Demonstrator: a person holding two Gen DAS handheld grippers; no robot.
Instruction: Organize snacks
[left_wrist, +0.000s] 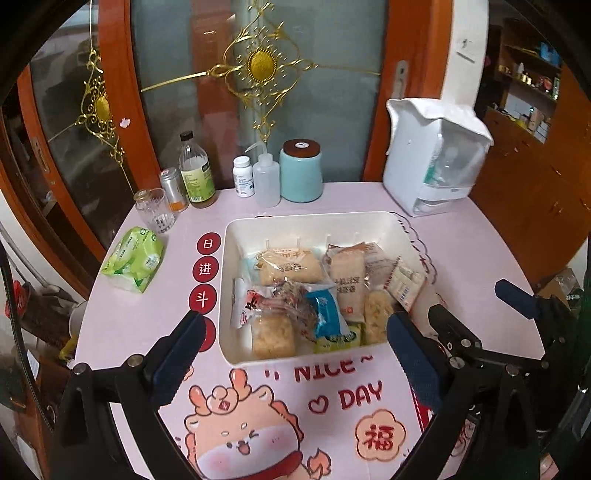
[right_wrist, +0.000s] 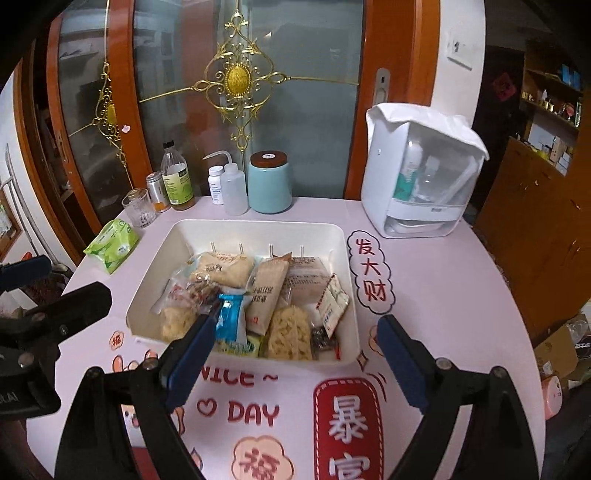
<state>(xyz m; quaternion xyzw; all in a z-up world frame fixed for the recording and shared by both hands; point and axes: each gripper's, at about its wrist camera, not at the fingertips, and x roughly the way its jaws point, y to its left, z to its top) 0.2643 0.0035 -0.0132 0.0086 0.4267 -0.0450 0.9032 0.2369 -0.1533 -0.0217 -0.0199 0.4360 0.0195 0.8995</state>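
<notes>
My left tongs (left_wrist: 295, 341) stand wide apart and hold nothing; the near end of the white tray (left_wrist: 236, 258) shows between their blue pads. My right tongs (right_wrist: 299, 350) are spread just as wide and empty, above the tray's near rim, with the left pad's tip in front of a blue snack packet (right_wrist: 231, 317). The snacks (left_wrist: 314, 291) all lie inside the tray: pale wrapped cakes, clear packs of yellow crisps, a small green pack at the near wall.

The tray sits mid-bench on a pink printed cover (left_wrist: 155, 321) showing a cartoon dragon, the words "NICE ~ DAY" with a heart, and Chinese characters including 日进斗, 发大财 and 福. A green tissue pack (left_wrist: 135, 258) lies to the left. Along the back stand a glass tumbler (left_wrist: 154, 210), a small tin, a green-labelled bottle (left_wrist: 195, 173), a white pill bottle, a squeeze bottle and a pale blue jar (left_wrist: 301, 170) with a brown lid. A white appliance (left_wrist: 436, 155) stands back right. Behind is an orange-framed glass door (left_wrist: 258, 62) with gold ornament.
</notes>
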